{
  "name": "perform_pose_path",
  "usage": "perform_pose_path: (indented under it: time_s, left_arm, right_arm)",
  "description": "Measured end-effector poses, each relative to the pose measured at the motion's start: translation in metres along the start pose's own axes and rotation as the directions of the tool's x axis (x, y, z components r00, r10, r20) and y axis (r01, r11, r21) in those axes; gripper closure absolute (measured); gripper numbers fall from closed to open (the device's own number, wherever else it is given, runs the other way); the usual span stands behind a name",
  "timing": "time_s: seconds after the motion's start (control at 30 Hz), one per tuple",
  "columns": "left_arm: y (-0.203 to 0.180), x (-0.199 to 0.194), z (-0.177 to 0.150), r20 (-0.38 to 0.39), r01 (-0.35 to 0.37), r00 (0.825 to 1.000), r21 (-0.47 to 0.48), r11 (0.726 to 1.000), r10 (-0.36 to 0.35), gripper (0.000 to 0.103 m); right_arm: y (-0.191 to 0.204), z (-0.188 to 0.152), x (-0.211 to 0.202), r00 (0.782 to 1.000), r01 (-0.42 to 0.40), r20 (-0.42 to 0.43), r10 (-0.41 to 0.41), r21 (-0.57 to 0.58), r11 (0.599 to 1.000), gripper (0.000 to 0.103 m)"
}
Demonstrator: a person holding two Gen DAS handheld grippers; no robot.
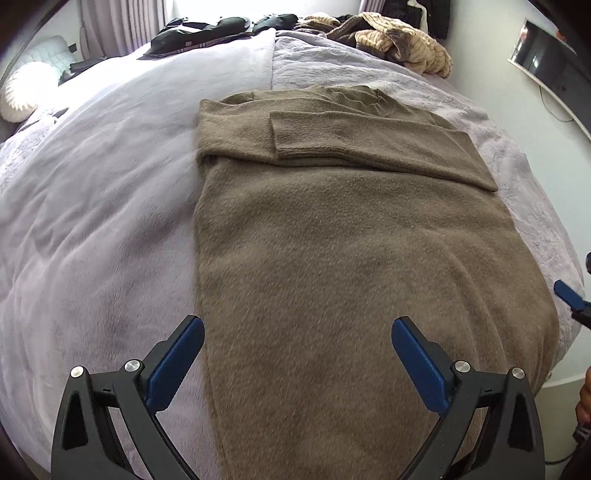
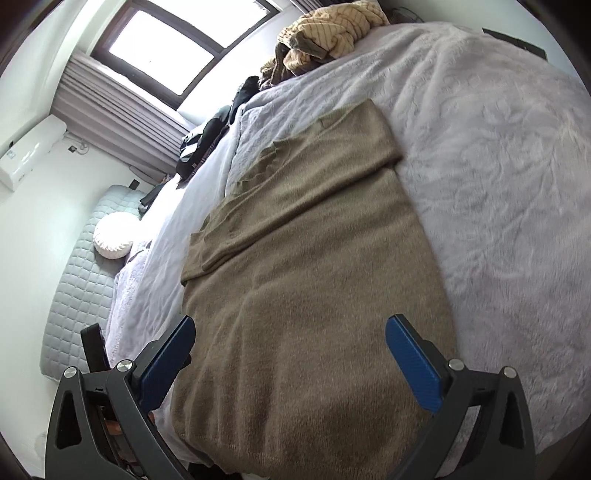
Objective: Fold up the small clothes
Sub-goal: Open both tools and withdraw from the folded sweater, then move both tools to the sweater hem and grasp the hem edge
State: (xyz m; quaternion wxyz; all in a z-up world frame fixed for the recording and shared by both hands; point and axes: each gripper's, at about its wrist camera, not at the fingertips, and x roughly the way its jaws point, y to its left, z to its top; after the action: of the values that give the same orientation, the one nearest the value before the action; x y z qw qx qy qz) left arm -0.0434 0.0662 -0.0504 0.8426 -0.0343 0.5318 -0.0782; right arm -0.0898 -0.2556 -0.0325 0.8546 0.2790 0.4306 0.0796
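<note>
presently, left wrist view: the left gripper has its jaws wide apart, nothing between them, above the near end of the brown sweater. the sweater lies flat on the lilac bed, sleeves folded across its far end. right wrist view: the right gripper likewise spread and empty over the sweater; a striped garment heap sits at the far edge.

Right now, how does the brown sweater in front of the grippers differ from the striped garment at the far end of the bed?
The brown sweater lies flat, sleeves folded across its chest; the striped garment sits crumpled in a heap. The sweater is plain brown; the striped one is yellow with dark lines. The sweater lies just ahead of both open grippers; the other lies far off. Both rest on the lilac bedcover.
</note>
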Motion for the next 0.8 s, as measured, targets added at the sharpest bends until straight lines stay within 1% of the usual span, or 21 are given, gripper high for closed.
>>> perform_pose_path:
  time_s: [0.13,0.2,0.37,0.5,0.67,0.8]
  left_arm:
    - [0.006,-0.007,-0.015,0.021,0.008,1.000,-0.013,1.000,-0.008,0.001]
    - [0.010,-0.009,-0.022,0.026,0.023,0.999,-0.024,0.999,-0.023,0.001]
    - [0.015,-0.012,-0.039,0.037,0.055,0.998,-0.041,0.998,-0.054,0.001]
    - [0.012,-0.011,-0.051,0.028,0.073,0.997,-0.041,0.996,-0.072,0.001]
    - [0.007,-0.014,-0.061,0.038,0.054,0.998,-0.015,0.998,-0.053,0.001]
    - [0.008,-0.015,-0.063,0.037,0.055,0.998,-0.023,0.998,-0.054,0.001]
  right_arm:
    - [-0.016,-0.006,-0.005,1.000,-0.030,0.004,0.030,0.041,0.999,0.000]
    - [-0.024,-0.009,-0.006,0.999,-0.046,0.005,0.046,0.060,0.997,0.000]
    - [-0.036,-0.017,-0.011,0.997,-0.078,0.009,0.078,0.074,0.994,0.000]
    - [-0.038,-0.020,-0.016,0.996,-0.086,0.022,0.085,0.053,0.995,0.000]
    - [-0.042,-0.021,-0.024,0.996,-0.086,0.023,0.085,0.035,0.996,0.000]
    - [-0.049,-0.023,-0.026,0.997,-0.069,0.018,0.069,0.042,0.997,0.000]
